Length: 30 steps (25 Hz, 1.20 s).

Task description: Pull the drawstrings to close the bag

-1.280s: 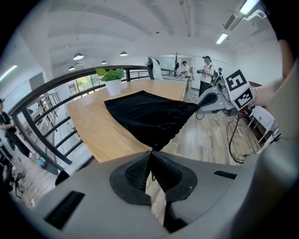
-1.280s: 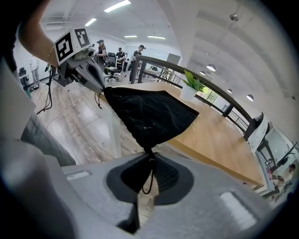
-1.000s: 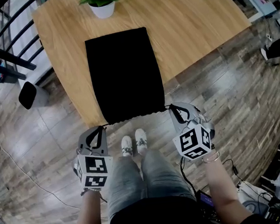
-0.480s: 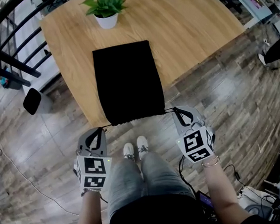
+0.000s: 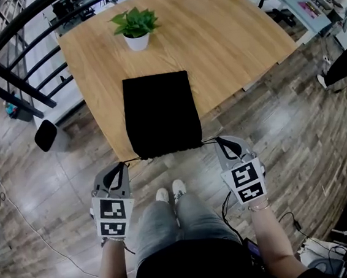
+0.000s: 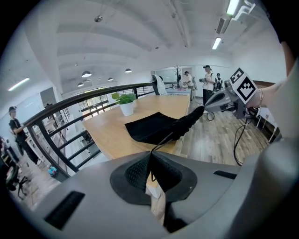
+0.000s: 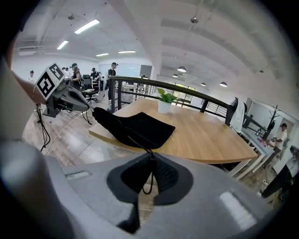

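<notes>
- Left gripper: we see the jaws pressed together, pinching a thin black drawstring between the pads. A short loop of cord hangs below the pinch.
- Right gripper: the jaws are closed too, clamped on the other drawstring, and a loop of cord dangles under the pads.
- Both cords run taut from the pads to the bag's mouth.
- Black bag: it lies on the wooden table, body flat, with the mouth at the near table edge. The mouth is bunched into a ruched band between the two grippers.
- In the left gripper view the gathered mouth stretches toward the right gripper. The right gripper view shows the mirror case.
- Head view: the grippers sit just off the table's near edge, one at each corner of the bag mouth and well apart from each other. Both point away from the person and slope downward.
- Both forearms come up from the bottom of the head view, and each hand is wrapped behind its gripper body. There is a bracelet on the right wrist.
- Potted plant: it stands upright on the table beyond the bag's far end, not touching it.
- Print: we can only make out black-and-white square marker patterns on the left cube and the right cube. Nothing else is legible at this size.
</notes>
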### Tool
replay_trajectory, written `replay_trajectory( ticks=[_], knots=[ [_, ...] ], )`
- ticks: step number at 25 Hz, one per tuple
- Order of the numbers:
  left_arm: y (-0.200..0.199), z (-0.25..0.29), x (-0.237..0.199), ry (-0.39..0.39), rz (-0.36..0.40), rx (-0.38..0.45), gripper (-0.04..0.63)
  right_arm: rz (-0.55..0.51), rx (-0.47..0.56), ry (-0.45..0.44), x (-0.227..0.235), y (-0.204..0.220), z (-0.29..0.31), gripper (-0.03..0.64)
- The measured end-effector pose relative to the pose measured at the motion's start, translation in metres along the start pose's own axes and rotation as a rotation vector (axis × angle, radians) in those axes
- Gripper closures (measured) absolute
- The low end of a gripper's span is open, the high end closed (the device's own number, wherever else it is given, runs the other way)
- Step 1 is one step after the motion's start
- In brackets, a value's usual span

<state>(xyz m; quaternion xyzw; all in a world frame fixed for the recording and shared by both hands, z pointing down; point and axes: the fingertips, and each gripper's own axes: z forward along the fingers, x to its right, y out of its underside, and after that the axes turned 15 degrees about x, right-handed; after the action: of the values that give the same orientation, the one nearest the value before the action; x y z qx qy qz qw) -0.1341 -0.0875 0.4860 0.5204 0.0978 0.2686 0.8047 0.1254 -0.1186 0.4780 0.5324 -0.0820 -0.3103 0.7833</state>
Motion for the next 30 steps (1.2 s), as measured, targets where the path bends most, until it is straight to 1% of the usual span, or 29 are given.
replay_trajectory(
  ticks=[5, 18, 23, 30],
  knots=[
    [-0.014, -0.011, -0.009, -0.020, -0.034, 0.046, 0.575, 0.039, 0.026, 0.035, 0.006, -0.010, -0.008, 0.615],
    [-0.041, -0.033, -0.027, -0.088, -0.034, 0.130, 0.575, 0.081, 0.089, 0.098, 0.016, -0.042, -0.023, 0.615],
    [-0.053, -0.040, -0.036, -0.115, -0.034, 0.180, 0.575, 0.108, 0.116, 0.120, 0.023, -0.053, -0.028, 0.615],
    [-0.061, -0.046, -0.045, -0.141, -0.054, 0.200, 0.575, 0.123, 0.143, 0.137, 0.029, -0.063, -0.030, 0.615]
  ],
)
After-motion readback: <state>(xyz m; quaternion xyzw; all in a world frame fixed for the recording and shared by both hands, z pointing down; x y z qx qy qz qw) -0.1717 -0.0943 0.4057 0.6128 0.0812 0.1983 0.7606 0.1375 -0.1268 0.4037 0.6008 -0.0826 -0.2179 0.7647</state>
